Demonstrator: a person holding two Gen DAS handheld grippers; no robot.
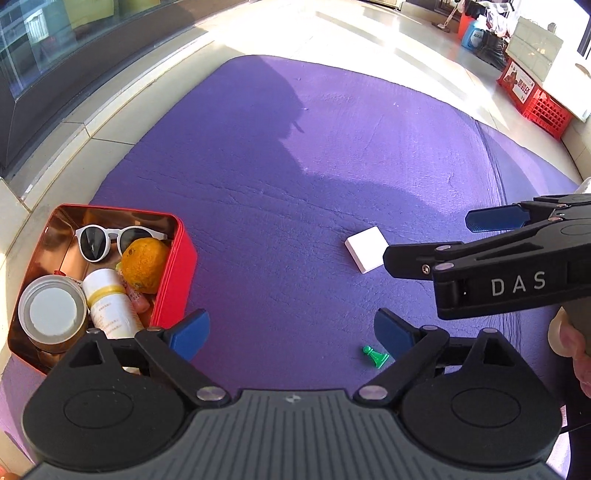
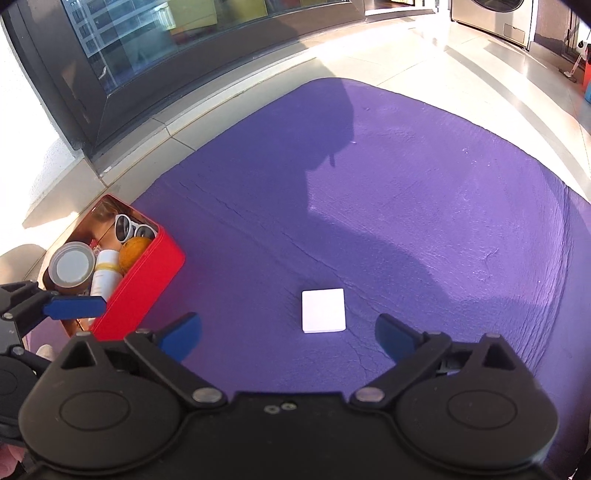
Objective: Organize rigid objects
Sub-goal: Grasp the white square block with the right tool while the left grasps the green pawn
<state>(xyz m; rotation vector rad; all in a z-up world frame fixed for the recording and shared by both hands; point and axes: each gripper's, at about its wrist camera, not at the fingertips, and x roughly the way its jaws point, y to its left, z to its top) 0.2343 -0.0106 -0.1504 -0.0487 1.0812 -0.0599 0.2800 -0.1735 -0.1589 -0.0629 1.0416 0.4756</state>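
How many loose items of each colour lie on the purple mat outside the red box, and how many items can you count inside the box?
White on the mat: 1, the block
Green on the mat: 1, the pawn
Inside the box: 5 seen, namely sunglasses, orange, bottle, jar, pink item
Total: 7

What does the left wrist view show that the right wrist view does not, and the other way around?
Only the left wrist view shows the green pawn on the purple mat, and red crates far right. Only the right wrist view shows a washing machine. Both show the white block, the red tin with sunglasses, an orange, a white bottle and a jar, and both grippers, left gripper, right gripper, open.
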